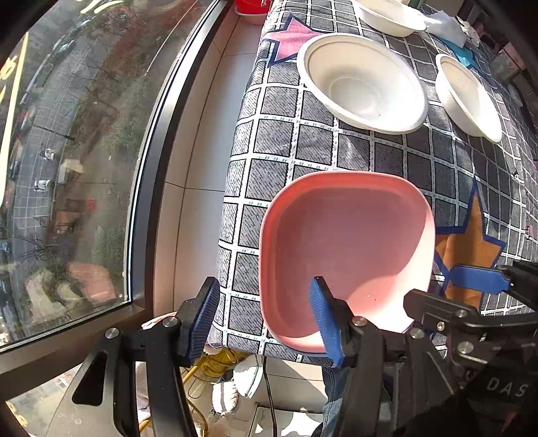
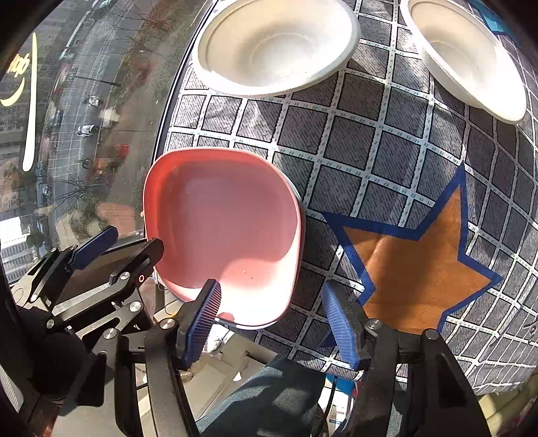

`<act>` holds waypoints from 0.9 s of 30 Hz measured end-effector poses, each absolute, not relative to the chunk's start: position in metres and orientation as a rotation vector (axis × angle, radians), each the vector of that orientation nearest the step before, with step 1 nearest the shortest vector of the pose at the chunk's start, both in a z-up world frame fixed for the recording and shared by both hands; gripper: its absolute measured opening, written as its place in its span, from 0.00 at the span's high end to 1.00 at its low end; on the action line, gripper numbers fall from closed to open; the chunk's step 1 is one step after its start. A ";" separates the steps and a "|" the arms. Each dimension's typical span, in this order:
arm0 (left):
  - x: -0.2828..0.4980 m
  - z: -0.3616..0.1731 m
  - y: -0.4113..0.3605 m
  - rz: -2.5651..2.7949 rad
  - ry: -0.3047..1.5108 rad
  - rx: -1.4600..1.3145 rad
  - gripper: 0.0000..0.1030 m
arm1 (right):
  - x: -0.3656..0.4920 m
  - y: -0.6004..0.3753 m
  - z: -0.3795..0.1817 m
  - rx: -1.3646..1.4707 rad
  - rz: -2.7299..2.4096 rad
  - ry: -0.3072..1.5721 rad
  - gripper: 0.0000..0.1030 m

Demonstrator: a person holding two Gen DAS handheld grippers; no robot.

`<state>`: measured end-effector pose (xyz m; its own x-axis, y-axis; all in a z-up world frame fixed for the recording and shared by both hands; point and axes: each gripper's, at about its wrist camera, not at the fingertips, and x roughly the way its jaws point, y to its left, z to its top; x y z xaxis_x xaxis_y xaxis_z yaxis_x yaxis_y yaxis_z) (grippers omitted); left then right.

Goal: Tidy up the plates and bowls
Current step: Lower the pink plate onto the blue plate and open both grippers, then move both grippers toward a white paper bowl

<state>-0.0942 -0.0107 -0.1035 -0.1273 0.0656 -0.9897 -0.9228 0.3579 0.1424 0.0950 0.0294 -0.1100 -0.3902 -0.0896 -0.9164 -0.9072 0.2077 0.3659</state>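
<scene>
- The pink plate (image 1: 346,255) lies at the near corner of the counter (image 1: 275,141), its near edge sticking out past the counter's edge, directly ahead of both tongs.
- The left tongs (image 1: 265,316) are spread wide, holding nothing; the right-hand finger (image 1: 324,316) sits over the plate's near rim and the other hangs off the counter's side, so the rim is not yet between them.
- The right tongs (image 2: 275,319) are also wide open and empty; the left-hand finger (image 2: 205,312) sits at the plate's near rim, the other over the cloth beside the orange star (image 2: 417,269).
- To do this step well, I judge that one pair should take the overhanging rim: slide one finger under the lip, one above, then close gently.
- Grip near the middle of the near edge so the plate does not swing or tip when lifted.
- The two pairs crowd the same corner; moving one aside would likely avoid a knock.
- Two white bowls (image 1: 363,84) (image 1: 467,97) stand farther ahead, well apart from the plate; a third (image 1: 390,16) lies beyond.
</scene>
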 end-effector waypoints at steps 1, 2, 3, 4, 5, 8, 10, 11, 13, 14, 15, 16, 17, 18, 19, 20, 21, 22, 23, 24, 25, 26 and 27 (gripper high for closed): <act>-0.101 -0.100 -0.013 1.051 1.411 -0.842 0.26 | 0.101 0.027 -0.106 -0.931 1.287 1.656 0.17; -0.107 -0.097 -0.014 1.054 1.389 -0.854 0.21 | 0.110 0.023 -0.102 -0.927 1.291 1.644 0.17; -0.108 -0.095 -0.012 1.052 1.371 -0.868 0.21 | 0.118 0.019 -0.099 -0.929 1.288 1.636 0.17; -0.107 -0.094 -0.010 1.045 1.354 -0.881 0.21 | 0.126 0.014 -0.097 -0.931 1.279 1.631 0.17; -0.116 -0.095 -0.004 1.037 1.338 -0.892 0.21 | 0.130 0.013 -0.099 -0.932 1.264 1.624 0.17; -0.144 -0.100 0.000 1.008 1.333 -0.896 0.16 | 0.152 -0.004 -0.099 -0.923 1.195 1.600 0.17; -0.151 -0.107 0.001 0.997 1.342 -0.879 0.14 | 0.169 -0.018 -0.099 -0.895 1.141 1.597 0.17; -0.166 -0.116 0.009 0.986 1.352 -0.874 0.14 | 0.176 -0.025 -0.100 -0.881 1.120 1.601 0.17; -0.165 -0.121 0.009 0.955 1.357 -0.876 0.14 | 0.187 -0.034 -0.105 -0.855 1.079 1.628 0.17; -0.165 -0.117 0.009 0.936 1.352 -0.881 0.14 | 0.193 -0.039 -0.107 -0.843 1.060 1.640 0.17; -0.158 -0.112 0.004 0.910 1.345 -0.881 0.14 | 0.199 -0.043 -0.108 -0.833 1.041 1.646 0.17; -0.153 -0.111 0.003 0.889 1.342 -0.864 0.14 | 0.210 -0.048 -0.107 -0.823 1.020 1.651 0.17; -0.150 -0.110 0.004 0.881 1.346 -0.831 0.14 | 0.217 -0.051 -0.107 -0.808 1.000 1.655 0.09; -0.142 -0.104 0.001 0.880 1.350 -0.797 0.14 | 0.221 -0.053 -0.108 -0.788 0.982 1.660 0.01; -0.140 -0.104 0.003 0.879 1.350 -0.772 0.14 | 0.225 -0.056 -0.107 -0.762 0.975 1.667 0.00; -0.138 -0.101 0.003 0.878 1.350 -0.755 0.14 | 0.228 -0.057 -0.106 -0.751 0.971 1.668 0.00; -0.134 -0.098 0.003 0.879 1.354 -0.736 0.14 | 0.226 -0.056 -0.106 -0.746 0.969 1.664 0.00; -0.132 -0.096 0.003 0.878 1.358 -0.722 0.14 | 0.226 -0.056 -0.106 -0.746 0.967 1.656 0.00; -0.129 -0.094 0.003 0.878 1.360 -0.711 0.14 | 0.228 -0.056 -0.103 -0.753 0.966 1.649 0.00; -0.131 -0.100 0.007 0.877 1.364 -0.702 0.14 | 0.228 -0.056 -0.103 -0.763 0.966 1.642 0.00; -0.130 -0.099 0.009 0.877 1.367 -0.694 0.14 | 0.232 -0.058 -0.100 -0.773 0.965 1.633 0.00; -0.128 -0.099 0.009 0.877 1.370 -0.688 0.14 | 0.232 -0.058 -0.100 -0.780 0.966 1.628 0.00; -0.128 -0.101 0.011 0.877 1.371 -0.683 0.14 | 0.238 -0.060 -0.094 -0.784 0.968 1.623 0.00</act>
